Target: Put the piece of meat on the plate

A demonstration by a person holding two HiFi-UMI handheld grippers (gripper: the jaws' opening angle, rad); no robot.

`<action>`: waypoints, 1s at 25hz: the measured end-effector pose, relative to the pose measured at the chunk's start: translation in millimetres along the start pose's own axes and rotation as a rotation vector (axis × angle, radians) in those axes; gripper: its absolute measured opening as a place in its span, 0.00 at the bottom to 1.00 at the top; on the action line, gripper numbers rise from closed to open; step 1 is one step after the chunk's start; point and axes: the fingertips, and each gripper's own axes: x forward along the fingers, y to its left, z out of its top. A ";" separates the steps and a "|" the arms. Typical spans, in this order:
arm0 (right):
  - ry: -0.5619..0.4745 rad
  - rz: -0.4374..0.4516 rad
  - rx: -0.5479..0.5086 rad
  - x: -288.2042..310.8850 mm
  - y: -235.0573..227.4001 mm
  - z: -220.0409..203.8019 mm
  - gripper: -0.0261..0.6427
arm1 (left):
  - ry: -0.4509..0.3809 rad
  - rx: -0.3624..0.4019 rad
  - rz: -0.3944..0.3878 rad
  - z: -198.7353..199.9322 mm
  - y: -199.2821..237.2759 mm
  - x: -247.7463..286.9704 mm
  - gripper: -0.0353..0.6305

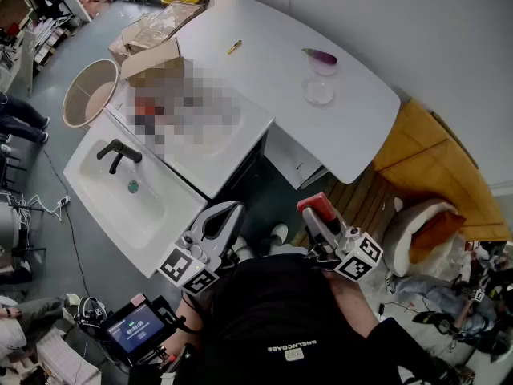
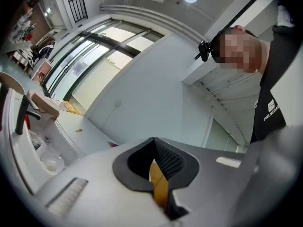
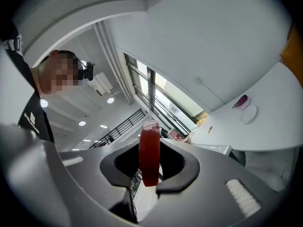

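Note:
A red piece of meat (image 1: 317, 205) stands upright between the jaws of my right gripper (image 1: 314, 212), which is shut on it close to my body. The right gripper view shows the meat (image 3: 149, 150) rising out of the right gripper (image 3: 150, 187). A small clear plate (image 1: 318, 92) lies far off on the white table (image 1: 264, 79), also seen as the plate (image 3: 249, 113) in the right gripper view. Beside it is a purple eggplant (image 1: 320, 55) on another dish. My left gripper (image 1: 221, 215) is shut and holds nothing; its jaws meet in the left gripper view (image 2: 158, 186).
A white sink (image 1: 152, 207) with a black faucet (image 1: 119, 154) lies at the left. Behind it are a cardboard box (image 1: 152, 62) and a round bin (image 1: 86, 92). A yellow pen (image 1: 233, 47) lies on the table. An orange seat (image 1: 433, 163) is at the right.

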 end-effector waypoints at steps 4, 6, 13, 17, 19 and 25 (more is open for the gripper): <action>0.002 -0.006 0.004 2.9 -1.9 -0.9 0.18 | 0.032 -0.007 -0.019 -7.0 -2.0 0.1 0.08; 0.008 -0.013 0.003 5.9 -3.2 -3.7 0.18 | 0.035 -0.021 -0.016 -7.6 1.6 -0.6 0.08; 0.002 -0.028 -0.002 18.6 1.5 -12.5 0.18 | 0.061 -0.016 -0.022 -6.5 13.3 -11.4 0.08; -0.018 -0.047 -0.007 23.4 3.0 -11.7 0.18 | 0.080 -0.029 -0.036 -6.4 19.7 -21.7 0.08; -0.038 -0.065 -0.018 23.3 3.6 -9.9 0.18 | 0.088 -0.037 -0.041 -7.4 24.2 -28.8 0.08; -0.118 -0.124 -0.044 18.4 -2.3 -2.0 0.18 | 0.121 -0.053 -0.047 -13.8 40.2 -47.8 0.08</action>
